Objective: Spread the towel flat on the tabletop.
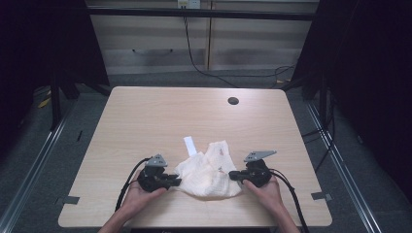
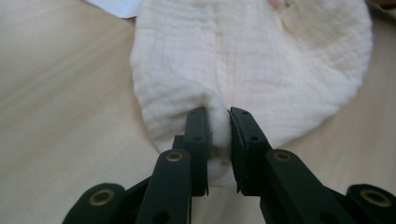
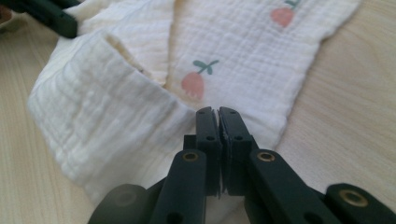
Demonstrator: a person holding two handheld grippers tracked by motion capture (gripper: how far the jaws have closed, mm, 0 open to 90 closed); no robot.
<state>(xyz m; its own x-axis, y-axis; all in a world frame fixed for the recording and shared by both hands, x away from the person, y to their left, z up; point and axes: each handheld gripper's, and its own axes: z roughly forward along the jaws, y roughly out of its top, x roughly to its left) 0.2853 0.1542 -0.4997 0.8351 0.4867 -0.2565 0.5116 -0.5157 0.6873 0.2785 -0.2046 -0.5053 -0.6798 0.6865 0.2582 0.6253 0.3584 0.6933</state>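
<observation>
A crumpled cream muslin cloth (image 1: 209, 174) with small pink flower prints lies at the near middle of the wooden table (image 1: 160, 116). My left gripper (image 1: 177, 182) is at the cloth's left edge. In the left gripper view its jaws (image 2: 219, 126) pinch a raised fold of the cloth (image 2: 261, 60). My right gripper (image 1: 232, 174) is at the cloth's right edge. In the right gripper view its jaws (image 3: 218, 121) are pressed together on a thin edge of the cloth (image 3: 107, 116), next to a pink flower print (image 3: 194, 84). The left gripper's jaw tip (image 3: 46, 16) shows at the top left of that view.
A small white strip (image 1: 190, 145) lies on the table just beyond the cloth. A round cable hole (image 1: 233, 101) sits near the far edge. Cables trail from both grippers toward the near edge. Dark frames and floor surround the table.
</observation>
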